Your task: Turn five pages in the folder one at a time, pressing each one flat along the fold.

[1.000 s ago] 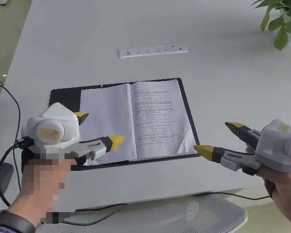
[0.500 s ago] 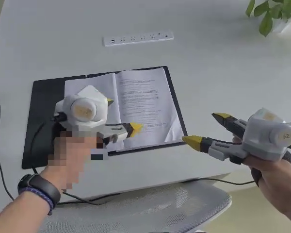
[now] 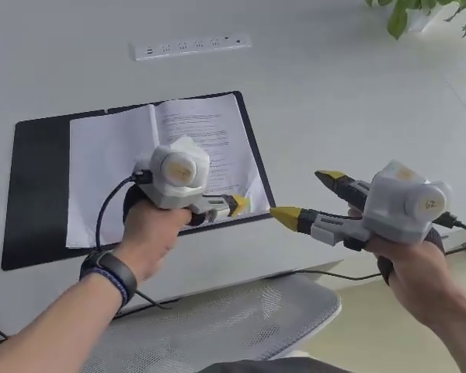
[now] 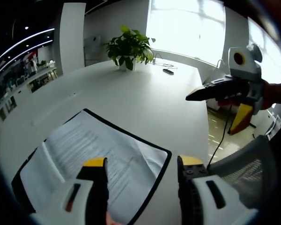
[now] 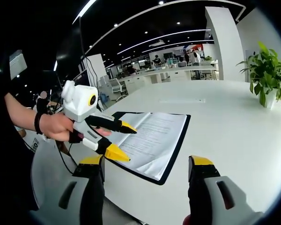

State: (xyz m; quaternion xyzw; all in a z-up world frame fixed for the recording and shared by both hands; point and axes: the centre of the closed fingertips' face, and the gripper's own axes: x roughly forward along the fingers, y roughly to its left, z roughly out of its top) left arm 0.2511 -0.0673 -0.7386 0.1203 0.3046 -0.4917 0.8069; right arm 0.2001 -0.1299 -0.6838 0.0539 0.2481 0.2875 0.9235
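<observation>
The left gripper (image 3: 219, 200), jaws apart, hovers over the folder's (image 3: 33, 194) corner, seemingly clear of it; the right gripper (image 3: 307, 196) hangs nearby, jaws also apart.

Black folder (image 3: 35, 194), white printed pages (image 3: 109, 179), white table (image 3: 334, 101), green plant (image 3: 400, 19).

The folder (image 3: 31, 194) lies open on the counter (image 3: 334, 101), with a power strip (image 3: 191, 46) behind it and a plant (image 3: 408, 12) at the far right. The left gripper (image 3: 229, 203) hangs over the folder's near right corner. The right gripper (image 3: 307, 195) is to the folder's right, near the counter's front edge. A chair (image 3: 233, 326) sits before that edge.
</observation>
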